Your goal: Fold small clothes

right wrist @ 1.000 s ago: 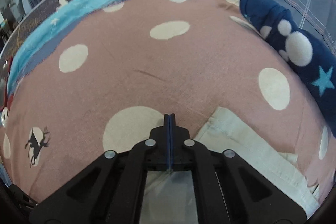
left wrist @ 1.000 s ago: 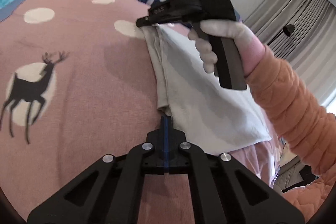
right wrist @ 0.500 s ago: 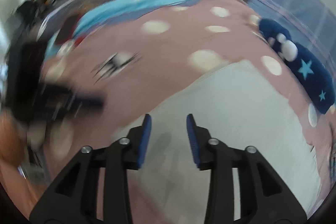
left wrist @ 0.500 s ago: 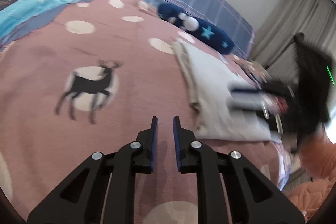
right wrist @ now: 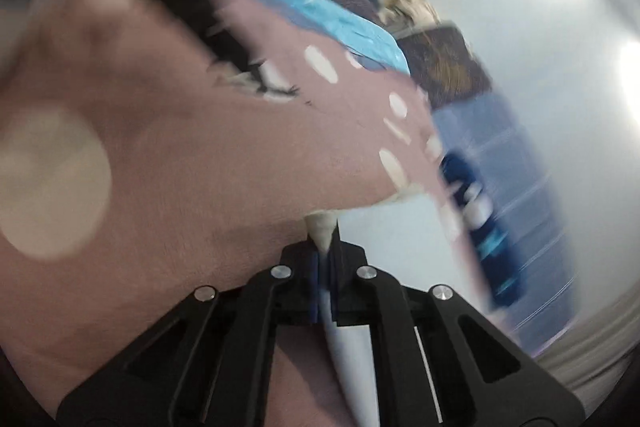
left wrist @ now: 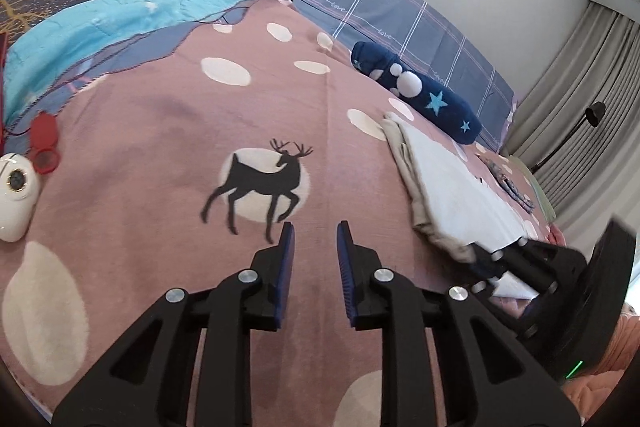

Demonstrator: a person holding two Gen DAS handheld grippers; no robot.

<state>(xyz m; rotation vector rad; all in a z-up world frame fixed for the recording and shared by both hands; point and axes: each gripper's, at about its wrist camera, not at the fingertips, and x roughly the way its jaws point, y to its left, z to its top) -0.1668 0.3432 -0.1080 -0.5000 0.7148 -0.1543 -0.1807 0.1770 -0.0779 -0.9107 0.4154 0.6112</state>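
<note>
Your right gripper is pinching the near edge of the pale garment, which lies on the bed toward its right side. Your left gripper hangs spread and empty above the deer print. Carry that edge straight across to the far edge, low and taut, and bring the left in to pin the crease.

The left gripper is held low and level, its two black fingers parted with a clear gap between the blue pads, gripping nothing. The right gripper has its fingers pressed together on a thin fold of pale fabric. In the left wrist view the right gripper sits just to the right, tilted, with an orange sleeve behind it.
</note>
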